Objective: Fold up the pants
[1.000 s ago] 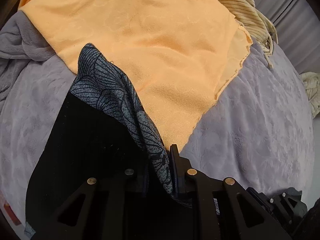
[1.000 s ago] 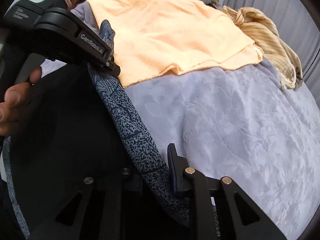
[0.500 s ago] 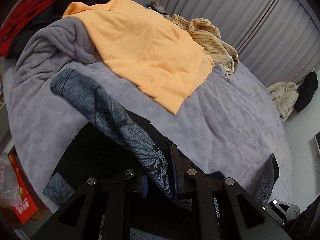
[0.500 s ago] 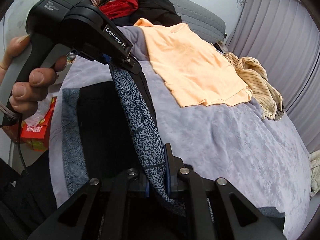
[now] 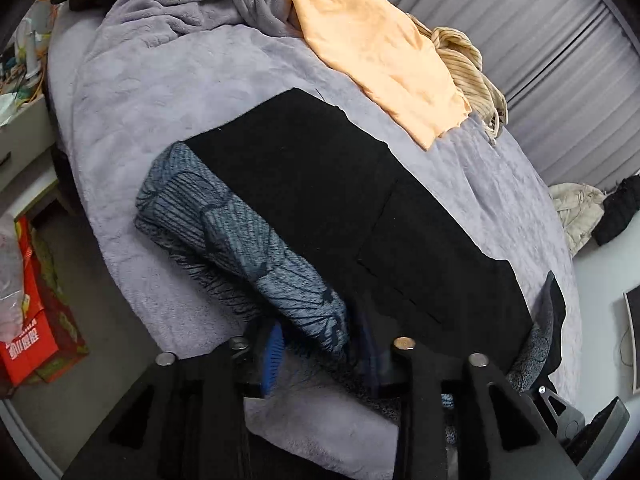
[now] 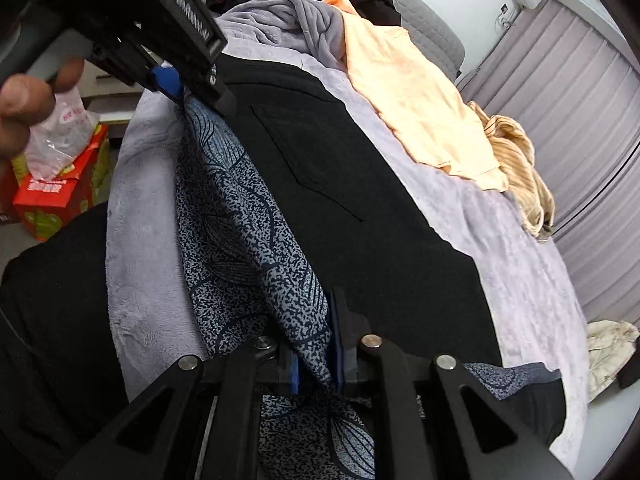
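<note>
The pants (image 5: 340,200) are black with a blue-grey leaf-patterned edge (image 5: 248,240). They lie folded on the lilac blanket (image 5: 160,80), also seen in the right wrist view (image 6: 360,208). My left gripper (image 5: 320,356) has its jaws spread with the patterned edge lying loosely between them. It also shows from outside in the right wrist view (image 6: 188,92). My right gripper (image 6: 314,364) is shut on the patterned edge (image 6: 248,248) at the near end of the pants.
An orange cloth (image 5: 380,52) and a striped beige garment (image 5: 472,68) lie further up the bed. A red box (image 5: 28,336) and plastic bag stand on the floor at left. Grey curtains (image 5: 540,40) hang behind. A cream garment (image 5: 576,208) lies at right.
Both grippers pulled the lifted patterned edge back toward me and down, so the black pants now lie flat. The left gripper's jaws have opened.
</note>
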`<state>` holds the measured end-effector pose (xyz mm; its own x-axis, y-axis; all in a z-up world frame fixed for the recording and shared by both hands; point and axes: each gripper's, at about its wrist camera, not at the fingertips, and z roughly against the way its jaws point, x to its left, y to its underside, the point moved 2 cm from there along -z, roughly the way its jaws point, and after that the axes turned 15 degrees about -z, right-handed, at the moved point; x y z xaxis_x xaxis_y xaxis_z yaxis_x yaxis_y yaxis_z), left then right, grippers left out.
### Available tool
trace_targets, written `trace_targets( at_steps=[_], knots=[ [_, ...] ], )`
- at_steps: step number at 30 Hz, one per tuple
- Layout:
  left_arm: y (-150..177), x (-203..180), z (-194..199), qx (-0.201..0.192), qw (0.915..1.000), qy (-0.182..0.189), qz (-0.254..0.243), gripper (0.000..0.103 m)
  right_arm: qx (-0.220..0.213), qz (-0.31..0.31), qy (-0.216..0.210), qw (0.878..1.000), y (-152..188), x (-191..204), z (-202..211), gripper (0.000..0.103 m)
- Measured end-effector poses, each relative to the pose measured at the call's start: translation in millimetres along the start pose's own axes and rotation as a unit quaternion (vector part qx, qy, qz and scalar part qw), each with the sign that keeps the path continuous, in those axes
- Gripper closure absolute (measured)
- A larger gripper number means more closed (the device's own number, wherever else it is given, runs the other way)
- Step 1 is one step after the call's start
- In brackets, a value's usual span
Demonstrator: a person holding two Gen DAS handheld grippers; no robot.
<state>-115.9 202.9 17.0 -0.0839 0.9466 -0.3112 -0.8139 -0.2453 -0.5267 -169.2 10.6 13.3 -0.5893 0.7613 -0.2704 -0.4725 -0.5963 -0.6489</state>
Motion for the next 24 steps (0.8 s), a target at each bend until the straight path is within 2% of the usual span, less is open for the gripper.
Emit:
trace_targets(
  at_steps=[1,2,3,4,5,6,7,9,10,12,13,16,18,19,20,22,24],
  knots=[
    [-0.3,5.6,8.4,-0.009,0.9999,-0.012,0.001,0.033,0.000,0.001,0.009,1.000,-0.4,0.9,2.1,0.085],
    [-0.1,11.4,19.6,-0.022,0.9993,-0.031,0.003,0.029,0.002,0.001,0.011,1.000,-1.7,0.0,4.5,0.085],
    [-0.8,16.2,29.5,-0.031,0.9986,-0.043,0.004,0.029,0.002,-0.001,0.008,1.000,-3.0,-1.7,8.7,0.080],
    [-0.1,21.4,37.6,-0.035,0.9982,-0.049,0.003,0.029,0.001,-0.007,-0.003,1.000,-4.9,-5.8,14.9,0.068],
    [-1.2,25.3,45.2,-0.040,0.9975,-0.058,0.004,0.029,-0.002,-0.017,-0.018,1.000,-7.2,-9.7,23.3,0.061],
    [-3.1,27.0,49.1,-0.039,0.9969,-0.068,0.002,0.029,-0.006,-0.028,-0.034,0.999,-9.8,-14.6,31.9,0.047],
    [-7.4,25.5,49.9,-0.037,0.9968,-0.070,-0.003,0.029,-0.016,-0.047,-0.060,0.997,-14.2,-22.0,43.0,0.039],
    [-18.6,16.7,46.1,-0.041,0.9972,-0.060,-0.018,0.029,-0.037,-0.099,-0.116,0.988,-26.4,-39.1,59.1,0.032],
    [-25.0,9.0,42.0,-0.042,0.9970,-0.058,-0.028,0.029,-0.042,-0.120,-0.128,0.984,-32.2,-45.9,60.3,0.028],
    [-40.0,-16.3,28.0,-0.043,0.9965,-0.034,-0.062,0.029,-0.045,-0.152,-0.115,0.981,-47.1,-57.1,48.7,0.027],
    [-45.3,-28.9,20.1,-0.043,0.9958,-0.037,-0.072,0.029,-0.041,-0.157,-0.100,0.982,-52.5,-57.6,39.0,0.027],
    [-50.7,-52.5,-17.3,-0.007,0.9932,-0.054,-0.103,0.029,0.003,-0.176,-0.064,0.982,-56.3,-64.5,-2.3,0.027],
    [-40.8,-59.1,-38.2,0.027,0.9880,-0.090,-0.123,0.029,0.052,-0.188,-0.045,0.980,-44.8,-70.2,-25.5,0.027],
    [-33.1,-59.8,-44.1,0.032,0.9844,-0.105,-0.138,0.028,0.075,-0.198,-0.043,0.976,-33.0,-72.3,-32.7,0.027],
    [-27.3,-62.2,-44.9,0.025,0.9818,-0.112,-0.151,0.027,0.078,-0.216,-0.051,0.972,-22.1,-77.1,-32.6,0.027],
    [-16.5,-62.6,-38.6,0.018,0.9785,-0.124,-0.164,0.015,0.067,-0.245,-0.068,0.965,-9.9,-90.0,-20.1,0.027],
    [-11.9,-64.2,-36.3,0.027,0.9780,-0.123,-0.166,0.015,0.064,-0.262,-0.071,0.960,-10.6,-104.4,-8.2,0.027]
  ],
)
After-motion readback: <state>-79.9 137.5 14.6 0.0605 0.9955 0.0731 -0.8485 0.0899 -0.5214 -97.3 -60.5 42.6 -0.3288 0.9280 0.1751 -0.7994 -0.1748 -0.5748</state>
